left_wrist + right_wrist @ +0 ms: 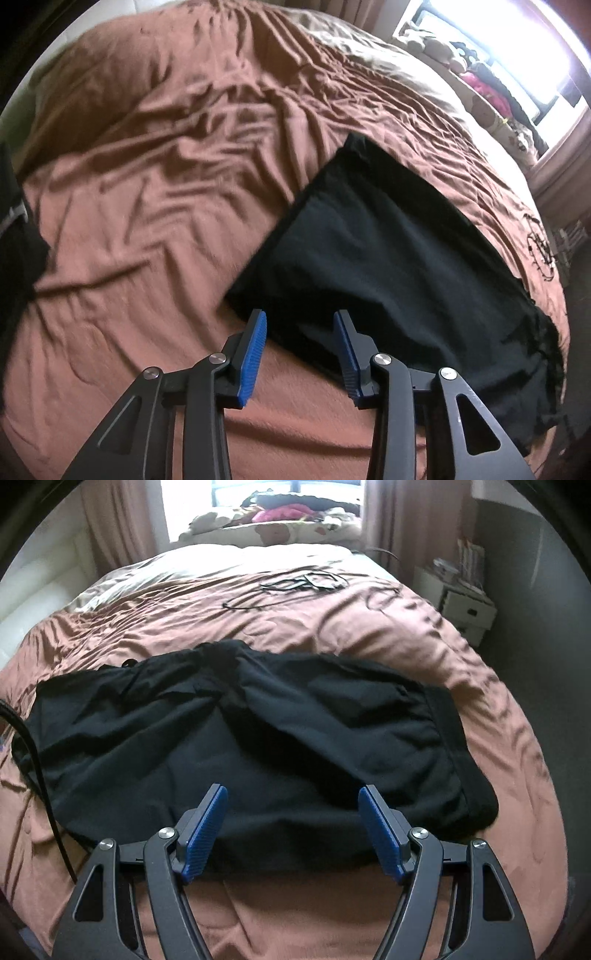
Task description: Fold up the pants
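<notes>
Judging by the way they drape, the black pants (240, 746) are light, limp cloth with no stiffness of their own; we expect them to sag and crease wherever they are lifted and to slide easily over the rust-coloured bedspread (369, 620). They lie spread across the near part of the bed, already doubled into a broad dark panel, with a thicker hemmed band at the right end in the right wrist view, which we take for the waistband though we cannot be sure.

Our left hand-held gripper (300, 321) hangs over the near edge of the cloth at its narrower end, its blue pads apart with nothing between them. Our right hand-held gripper (291, 797) stands spread wider over the middle of the near edge, likewise empty. Neither touches the fabric that we can see.

For a soft piece like this we would take hold at the edge itself, pinching all layers together near a corner or along the hem, where the seam gives the pads something firmer to bite. A grip in the open middle would likely gather only the top layer and pull the fold askew. A loose dark cord (288, 585) lies farther up the bed, well apart from the pants.
</notes>
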